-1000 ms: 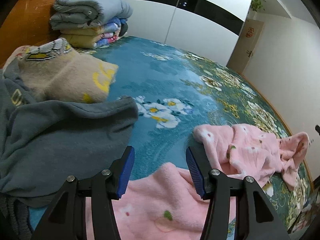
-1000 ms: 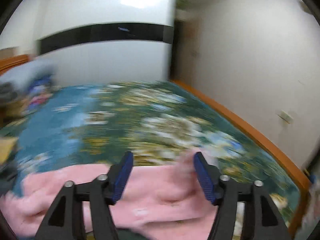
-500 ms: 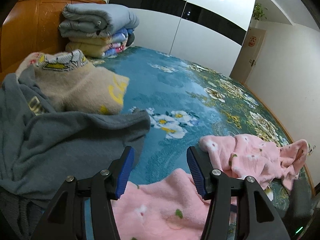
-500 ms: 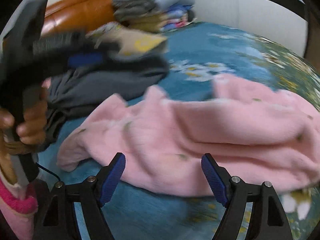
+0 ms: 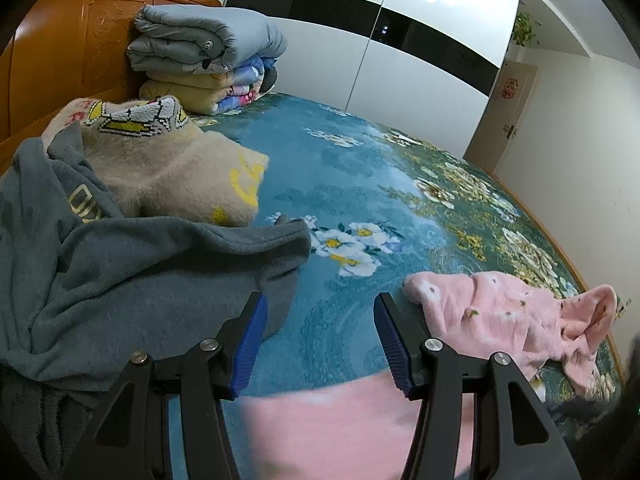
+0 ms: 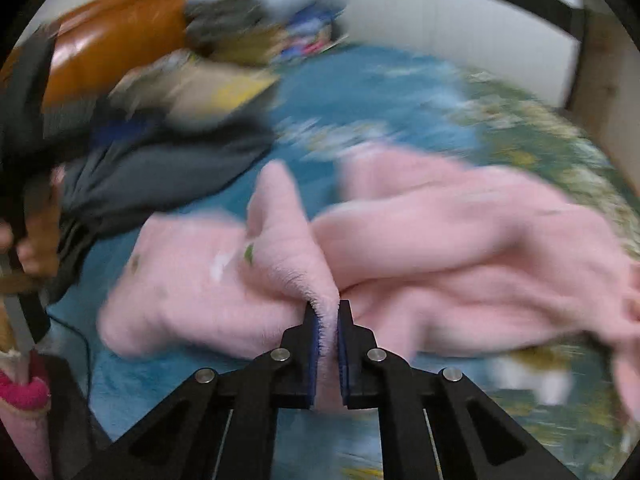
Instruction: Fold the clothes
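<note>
A fluffy pink garment lies rumpled on the floral teal bedspread. My right gripper is shut on a raised fold at its near edge. In the left wrist view the pink garment shows at the right and blurred at the bottom. My left gripper is open and empty above the bedspread, between the pink garment and a grey sweatshirt.
A beige fuzzy sweater lies on the grey sweatshirt at the left. Folded quilts are stacked against the wooden headboard. A white wardrobe and a door stand beyond the bed.
My right gripper has closed on a fold of the pink garment. My left gripper has tilted up slightly and stays open.
</note>
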Demonstrator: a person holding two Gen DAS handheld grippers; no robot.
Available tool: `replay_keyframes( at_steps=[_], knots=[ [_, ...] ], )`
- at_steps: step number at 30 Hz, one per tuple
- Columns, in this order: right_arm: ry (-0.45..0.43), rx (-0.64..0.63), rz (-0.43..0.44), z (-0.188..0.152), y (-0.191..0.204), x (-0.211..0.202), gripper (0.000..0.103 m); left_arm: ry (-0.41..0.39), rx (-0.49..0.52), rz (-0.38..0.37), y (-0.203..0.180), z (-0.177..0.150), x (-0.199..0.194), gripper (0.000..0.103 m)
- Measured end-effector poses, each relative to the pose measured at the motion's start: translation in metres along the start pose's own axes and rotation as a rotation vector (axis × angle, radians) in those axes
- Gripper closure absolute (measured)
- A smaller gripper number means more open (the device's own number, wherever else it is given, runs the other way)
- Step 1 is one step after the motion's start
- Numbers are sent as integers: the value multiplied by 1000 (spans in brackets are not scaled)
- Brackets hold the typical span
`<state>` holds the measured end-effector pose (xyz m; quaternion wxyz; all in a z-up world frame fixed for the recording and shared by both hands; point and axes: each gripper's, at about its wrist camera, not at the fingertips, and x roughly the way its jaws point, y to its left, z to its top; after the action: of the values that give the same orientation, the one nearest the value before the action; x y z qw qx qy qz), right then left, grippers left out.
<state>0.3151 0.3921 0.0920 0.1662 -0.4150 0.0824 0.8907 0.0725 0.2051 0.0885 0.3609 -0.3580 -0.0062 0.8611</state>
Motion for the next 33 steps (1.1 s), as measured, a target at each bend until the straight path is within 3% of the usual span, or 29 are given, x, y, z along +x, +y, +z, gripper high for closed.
replay_keyframes(
  at_steps=[7,11,13,15,17,19,25,33],
  knots=[
    [-169,269,-402,-8,-179,-115,95,33,69,-7,-21,-12,11,46],
    [-225,421,-638,-21,-264,-159,95,99,65,-90,-36,-21,27,46],
    [-211,488,-701,-38,-300,-166,95,156,23,-152,-42,-24,41,46],
    [-170,575,-715,-59,-334,-161,95,210,-13,-186,-49,-26,57,46],
    [-145,653,-675,-80,-357,-153,95,254,-41,-206,-58,-26,73,46],
    [-136,694,-655,-93,-372,-144,95,316,-133,-250,-65,-26,97,46],
    [-146,711,-624,-120,-382,-143,95,484,-401,-350,-87,-30,167,46],
    [-178,674,-587,-135,-377,-145,95,496,-646,-490,-111,-18,196,46]
  ],
)
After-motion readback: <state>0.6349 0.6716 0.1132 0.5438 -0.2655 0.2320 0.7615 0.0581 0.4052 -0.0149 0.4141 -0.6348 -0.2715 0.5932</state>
